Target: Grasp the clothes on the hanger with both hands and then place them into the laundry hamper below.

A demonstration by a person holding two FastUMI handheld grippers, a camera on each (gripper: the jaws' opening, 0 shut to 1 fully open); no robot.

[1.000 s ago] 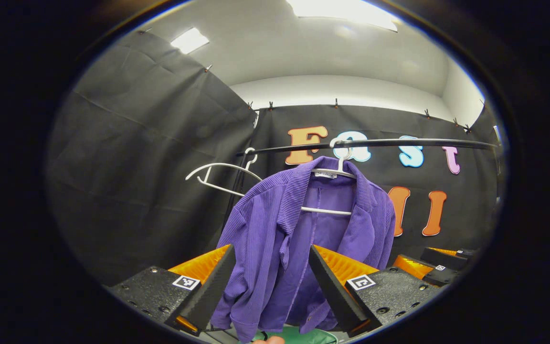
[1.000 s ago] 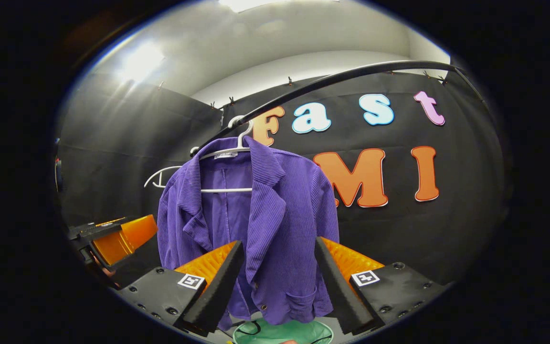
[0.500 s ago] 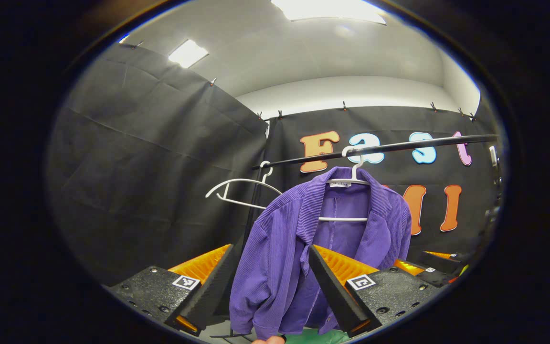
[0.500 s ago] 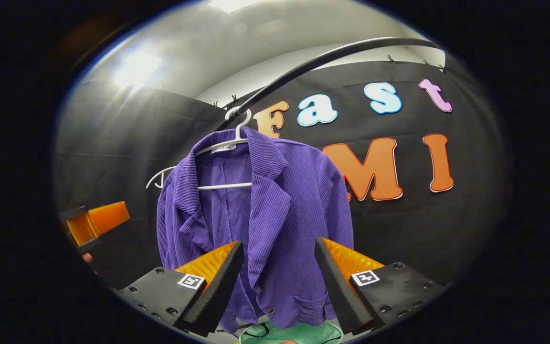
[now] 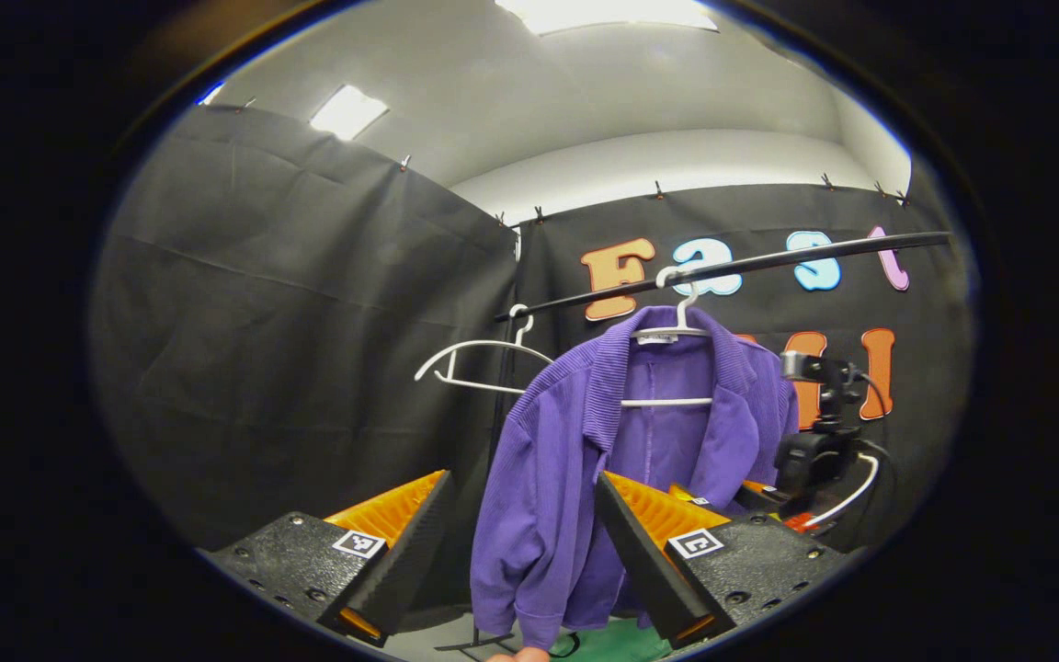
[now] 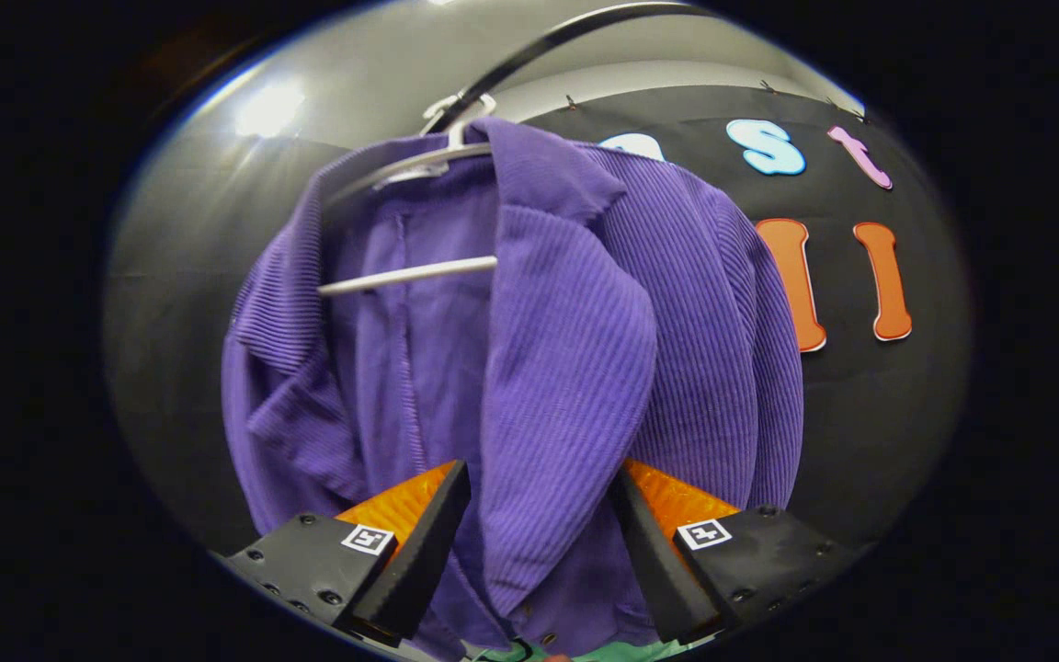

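Observation:
A purple ribbed jacket (image 5: 585, 460) hangs on a white hanger (image 5: 677, 329) from a black rail (image 5: 768, 262). My left gripper (image 5: 520, 542) is open, low and a little short of the jacket's left sleeve. In the right gripper view the jacket (image 6: 566, 349) is very close, its hanger bar (image 6: 410, 274) across the open front. My right gripper (image 6: 539, 542) is open, with the jacket's front panel hanging between its spread fingers. The left gripper view also has the right gripper (image 5: 810, 460) by the jacket's right side. A green hamper (image 5: 612, 642) lies below the hem.
An empty white hanger (image 5: 483, 363) hangs on the rail left of the jacket. A black stand pole (image 5: 495, 414) drops behind it. Black cloth walls close the booth at the left and back. The rail (image 6: 539, 46) curves overhead in the right gripper view.
My right gripper has moved in close and up to the jacket, which now looms large. The left gripper view has shifted left, and the right gripper has risen beside the jacket's right side.

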